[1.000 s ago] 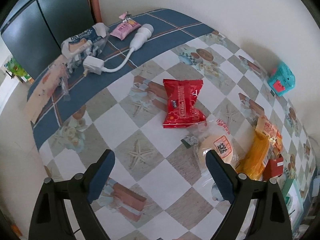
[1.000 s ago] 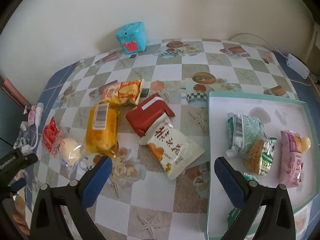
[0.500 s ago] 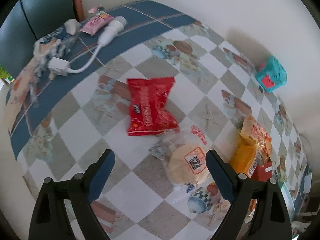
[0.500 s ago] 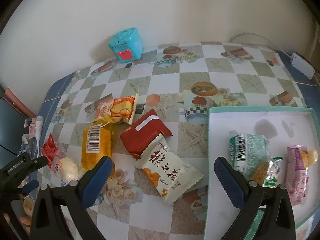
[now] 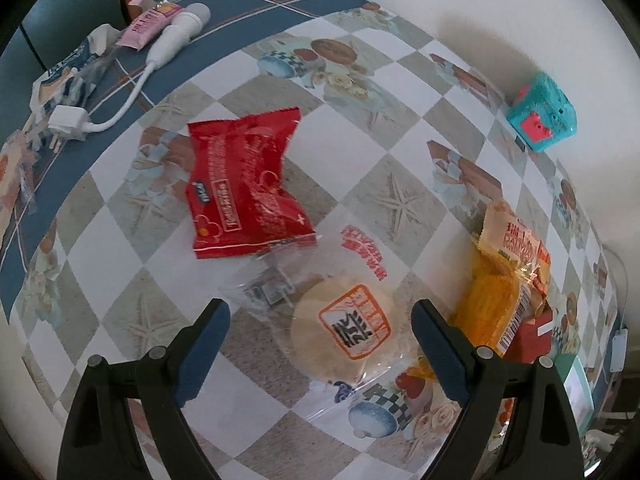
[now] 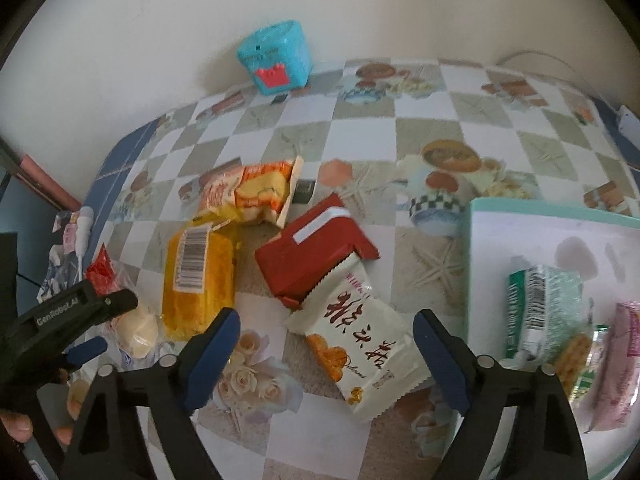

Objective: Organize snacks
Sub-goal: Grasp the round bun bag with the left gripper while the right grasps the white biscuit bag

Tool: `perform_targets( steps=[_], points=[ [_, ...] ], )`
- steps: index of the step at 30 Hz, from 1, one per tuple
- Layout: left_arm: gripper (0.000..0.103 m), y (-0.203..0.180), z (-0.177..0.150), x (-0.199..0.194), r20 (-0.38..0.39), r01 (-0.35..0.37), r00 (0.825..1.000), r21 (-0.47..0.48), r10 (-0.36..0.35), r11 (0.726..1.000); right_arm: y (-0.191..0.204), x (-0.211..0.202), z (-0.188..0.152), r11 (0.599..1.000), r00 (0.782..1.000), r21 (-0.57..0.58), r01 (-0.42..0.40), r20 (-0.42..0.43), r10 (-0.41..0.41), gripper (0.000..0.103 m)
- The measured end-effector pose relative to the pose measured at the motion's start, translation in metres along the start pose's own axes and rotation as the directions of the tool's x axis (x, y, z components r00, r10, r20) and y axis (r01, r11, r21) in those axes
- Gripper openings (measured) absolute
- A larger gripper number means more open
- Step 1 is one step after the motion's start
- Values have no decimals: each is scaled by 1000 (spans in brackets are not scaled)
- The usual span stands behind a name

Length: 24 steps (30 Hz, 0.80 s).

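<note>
Left hand-held gripper (image 5: 320,322), jaws apart, is framing the clear-wrapped round bun (image 5: 340,332) at lower centre on the counter (image 5: 120,248); judging best to straddle the cake itself, not loose film, while right hand-held gripper (image 6: 326,336) is hanging apart over white packet (image 6: 360,340).

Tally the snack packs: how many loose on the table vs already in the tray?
Loose on table: 6 – red foil pack, clear-wrapped round bun, yellow cake pack, orange-white pack, red box, white biscuit pack
In teal tray: 3 – green pack, cracker pack, pink pack
Total: 9
</note>
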<state>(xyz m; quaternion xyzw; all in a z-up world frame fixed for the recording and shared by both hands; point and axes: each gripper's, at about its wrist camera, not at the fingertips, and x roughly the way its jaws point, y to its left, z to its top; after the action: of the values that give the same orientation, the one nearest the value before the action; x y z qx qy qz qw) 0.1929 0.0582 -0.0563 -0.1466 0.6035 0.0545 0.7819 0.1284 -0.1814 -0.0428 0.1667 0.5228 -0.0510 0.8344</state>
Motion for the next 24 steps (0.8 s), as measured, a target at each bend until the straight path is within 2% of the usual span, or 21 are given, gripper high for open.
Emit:
perform_targets(
  steps=[7, 19, 22, 24],
  points=[
    [92, -3, 0, 10, -27, -2, 1000, -4, 2, 1000, -4, 11, -1, 999, 999, -15, 46, -10, -46, 89],
    [92, -2, 1, 17, -43, -16, 999, -2, 16, 1000, -6, 20, -4, 998, 998, -25, 49, -33, -50, 87],
    [92, -5, 1, 17, -42, -22, 999, 2, 22, 1000, -6, 20, -5, 999, 998, -24, 48, -36, -49, 81],
    [92, -7, -2, 17, -40, -24, 999, 5, 24, 1000, -4, 20, -6, 997, 997, -38, 72, -31, -74, 72]
  ],
)
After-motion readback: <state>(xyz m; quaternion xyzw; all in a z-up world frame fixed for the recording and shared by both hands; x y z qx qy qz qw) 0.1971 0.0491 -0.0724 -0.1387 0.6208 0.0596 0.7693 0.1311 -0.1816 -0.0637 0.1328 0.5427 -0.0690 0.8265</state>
